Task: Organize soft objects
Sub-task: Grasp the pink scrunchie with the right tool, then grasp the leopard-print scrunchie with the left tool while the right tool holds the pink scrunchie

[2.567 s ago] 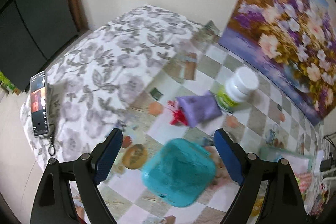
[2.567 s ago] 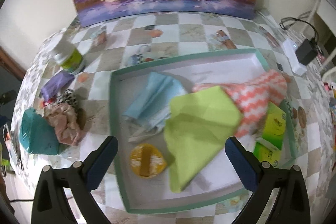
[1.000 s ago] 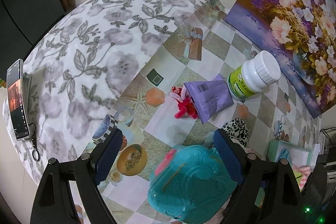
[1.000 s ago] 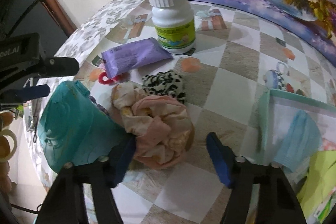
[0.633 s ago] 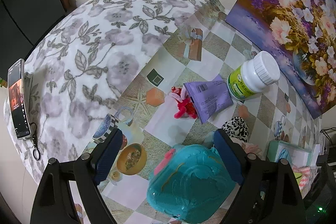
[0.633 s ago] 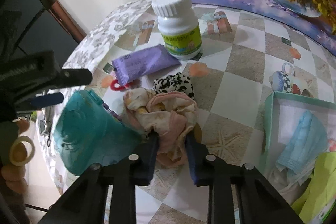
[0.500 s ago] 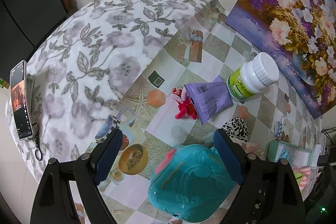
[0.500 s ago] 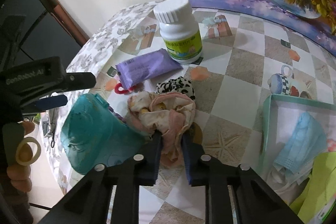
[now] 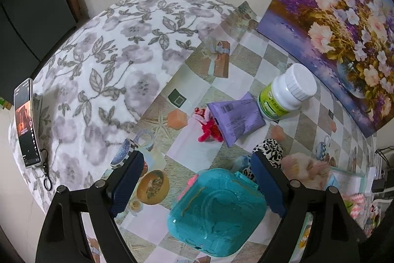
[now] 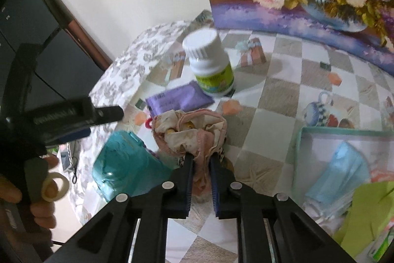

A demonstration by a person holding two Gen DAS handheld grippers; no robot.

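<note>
Here, pink cloth (image 10: 197, 137) (bunched, axis unclear)

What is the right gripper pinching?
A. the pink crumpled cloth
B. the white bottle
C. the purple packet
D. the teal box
A: the right gripper has its fingers closing on a fold of the pink crumpled cloth, while the bottle, packet and box sit apart from it on the table.

The pouch (image 10: 178, 97) lies before the bottle (image 10: 209, 61) — the tray (image 10: 299, 139) right, seemingly holding a mask (image 10: 339, 169).
</note>
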